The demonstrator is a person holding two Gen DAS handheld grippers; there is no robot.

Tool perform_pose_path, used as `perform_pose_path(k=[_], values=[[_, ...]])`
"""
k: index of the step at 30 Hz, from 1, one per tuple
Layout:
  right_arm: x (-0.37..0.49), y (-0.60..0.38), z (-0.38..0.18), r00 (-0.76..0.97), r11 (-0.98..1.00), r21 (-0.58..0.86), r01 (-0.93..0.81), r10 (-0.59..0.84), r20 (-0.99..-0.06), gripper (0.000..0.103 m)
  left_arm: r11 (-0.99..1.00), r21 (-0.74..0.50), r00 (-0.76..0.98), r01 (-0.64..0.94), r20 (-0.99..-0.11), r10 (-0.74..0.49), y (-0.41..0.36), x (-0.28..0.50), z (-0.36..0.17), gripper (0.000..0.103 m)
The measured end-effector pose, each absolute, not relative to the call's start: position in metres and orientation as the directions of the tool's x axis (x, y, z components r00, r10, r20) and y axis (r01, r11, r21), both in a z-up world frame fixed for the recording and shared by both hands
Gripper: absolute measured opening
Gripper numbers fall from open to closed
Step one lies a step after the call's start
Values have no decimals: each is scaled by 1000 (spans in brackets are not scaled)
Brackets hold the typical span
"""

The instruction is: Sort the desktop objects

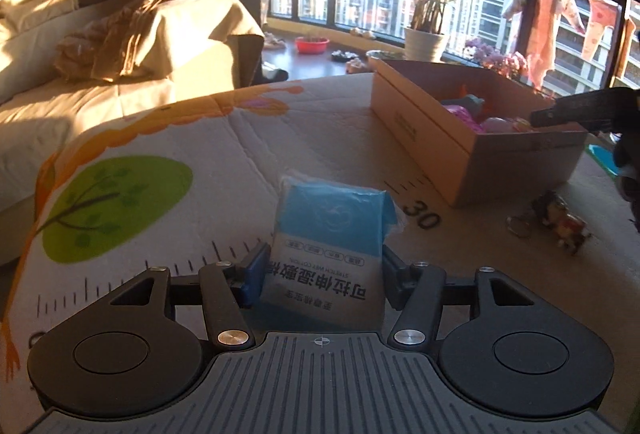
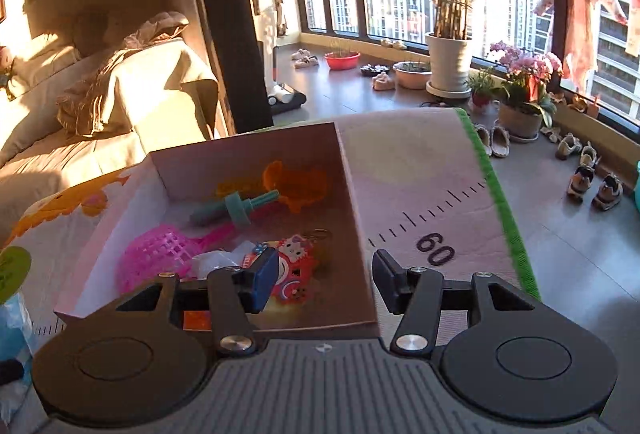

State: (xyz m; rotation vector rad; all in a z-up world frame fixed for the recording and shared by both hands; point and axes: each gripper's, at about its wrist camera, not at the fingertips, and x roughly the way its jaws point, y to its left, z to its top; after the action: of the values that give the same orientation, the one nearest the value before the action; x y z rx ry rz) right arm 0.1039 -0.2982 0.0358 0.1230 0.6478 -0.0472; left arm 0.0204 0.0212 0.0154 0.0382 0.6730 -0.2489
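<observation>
Blue-and-white wipe packet (image 1: 328, 254) stands on the counter (image 1: 200, 162), pinched by the left tongs (image 1: 324, 274) for transfer; the right tongs (image 2: 324, 280) hang spread above the cardboard box (image 2: 356, 226).

Black linkage arms, silver screws, blue-padded fingers (image 1: 256, 274), grey ribbed housing.

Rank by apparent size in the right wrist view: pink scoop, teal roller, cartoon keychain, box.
1. Box
2. Pink scoop
3. Teal roller and cartoon keychain: look alike, and the gripper finger hides part of the keychain, so unranked.
</observation>
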Motion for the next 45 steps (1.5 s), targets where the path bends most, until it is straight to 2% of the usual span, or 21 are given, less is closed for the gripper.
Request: perform_pose_path(k=[4,13,19,24,29,33,34,45], values=[[105,-274,37,798,998,35,48,-17,-603,56,971,-57,744,234,-632,-216,18,14,7,76],[113,-228,35,823,996,-65,-69,20,-567,55,974,-50,740,222,-642,-202,19,15,1,88],[128,-217,36,837,986,-79,-149,83,-540,53,975,-38,738,217,-647,-189,16,15,0,94],[130,-221,35,834,983,-81,-165,95,-543,53,978,-41,739,205,-649,-182,16,14,0,95],[113,-247,44,817,993,13,-119,105,-566,55,978,-47,738,205,-648,-186,17,15,0,96],[77,-263,55,829,991,65,-117,134,-543,62,978,-45,739,204,-649,-184,17,15,0,96],[69,-264,56,819,988,85,-131,156,-552,65,978,-44,738,204,-649,-184,17,15,0,96],[18,-225,13,682,951,154,-269,301,-666,65,981,-12,735,196,-660,-155,12,16,-2,99]])
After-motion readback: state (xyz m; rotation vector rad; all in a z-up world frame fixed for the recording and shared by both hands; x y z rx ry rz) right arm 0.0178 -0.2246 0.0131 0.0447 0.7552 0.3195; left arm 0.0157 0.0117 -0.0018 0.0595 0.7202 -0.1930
